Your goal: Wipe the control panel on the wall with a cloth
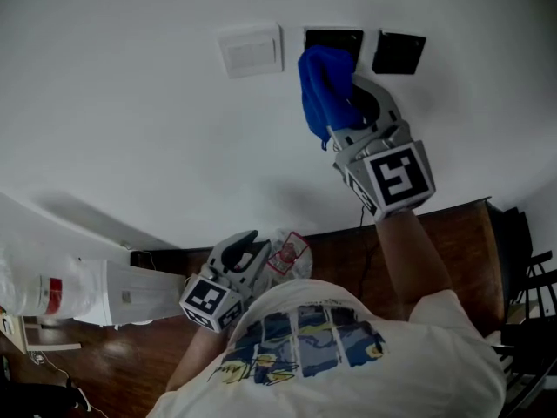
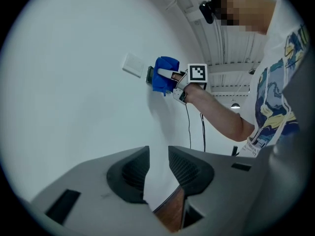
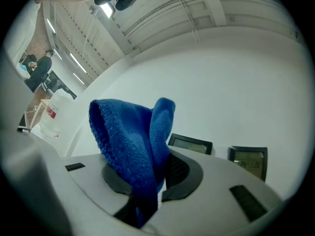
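Observation:
On the white wall hang two black control panels (image 1: pixel 333 37) (image 1: pixel 399 52), with a white switch plate (image 1: pixel 251 50) to their left. My right gripper (image 1: pixel 350 103) is raised to the wall, shut on a blue cloth (image 1: pixel 320 90) that covers the lower part of the left panel. The right gripper view shows the cloth (image 3: pixel 130 141) bunched between the jaws (image 3: pixel 157 168), with both panels (image 3: pixel 190 143) (image 3: pixel 248 159) just behind. My left gripper (image 1: pixel 248 249) hangs low by my body, away from the wall. Its jaws (image 2: pixel 158 163) stand a narrow gap apart with nothing between them.
A white container with a red label (image 1: pixel 52 290) stands at the lower left by the wall. A clear plastic packet (image 1: pixel 291 255) lies on the brown wood floor (image 1: pixel 452 242). A thin black cable (image 2: pixel 189 127) runs down the wall. Dark furniture (image 1: pixel 526 259) stands at the right.

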Demonstrator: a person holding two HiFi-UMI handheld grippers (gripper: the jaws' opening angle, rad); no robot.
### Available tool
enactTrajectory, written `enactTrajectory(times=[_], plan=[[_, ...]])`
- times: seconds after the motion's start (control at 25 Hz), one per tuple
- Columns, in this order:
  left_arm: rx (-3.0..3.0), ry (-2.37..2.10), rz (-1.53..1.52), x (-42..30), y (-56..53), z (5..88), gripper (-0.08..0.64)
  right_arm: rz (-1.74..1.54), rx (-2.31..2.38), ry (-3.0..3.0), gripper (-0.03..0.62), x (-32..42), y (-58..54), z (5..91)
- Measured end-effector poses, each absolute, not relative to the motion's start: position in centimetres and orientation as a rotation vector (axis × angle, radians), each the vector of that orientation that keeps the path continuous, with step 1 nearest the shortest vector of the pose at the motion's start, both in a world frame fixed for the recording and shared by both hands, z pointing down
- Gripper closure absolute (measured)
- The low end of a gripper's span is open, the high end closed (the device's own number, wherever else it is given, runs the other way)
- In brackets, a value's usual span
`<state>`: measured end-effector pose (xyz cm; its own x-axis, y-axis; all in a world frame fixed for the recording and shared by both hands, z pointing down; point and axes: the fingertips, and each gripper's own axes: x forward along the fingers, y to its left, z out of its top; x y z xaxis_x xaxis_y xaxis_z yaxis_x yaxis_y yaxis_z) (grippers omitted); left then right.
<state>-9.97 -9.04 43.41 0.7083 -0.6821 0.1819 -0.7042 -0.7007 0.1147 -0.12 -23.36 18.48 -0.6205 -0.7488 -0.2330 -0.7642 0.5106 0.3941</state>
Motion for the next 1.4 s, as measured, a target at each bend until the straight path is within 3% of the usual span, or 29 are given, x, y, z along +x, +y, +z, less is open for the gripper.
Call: enactTrajectory(times=[0.56,1.08,1.4], plan=[[2.663,-1.199,0.193,-13.0,-8.9,44.2,0.463,0.78,-1.428,2.653,0.494,-0.1,-27.3,17.2],[2.717,-1.092,0.198,-7.8,-11.1,43.9,0.463,0.74,-1.581,2.587,0.494,7.9,-28.5,17.6],[2.727,-1.08,0.217,-5.9,-11.8,43.4,0.463,0.757,-1.595,2.581,0.495,9.1,-28.8,17.8]])
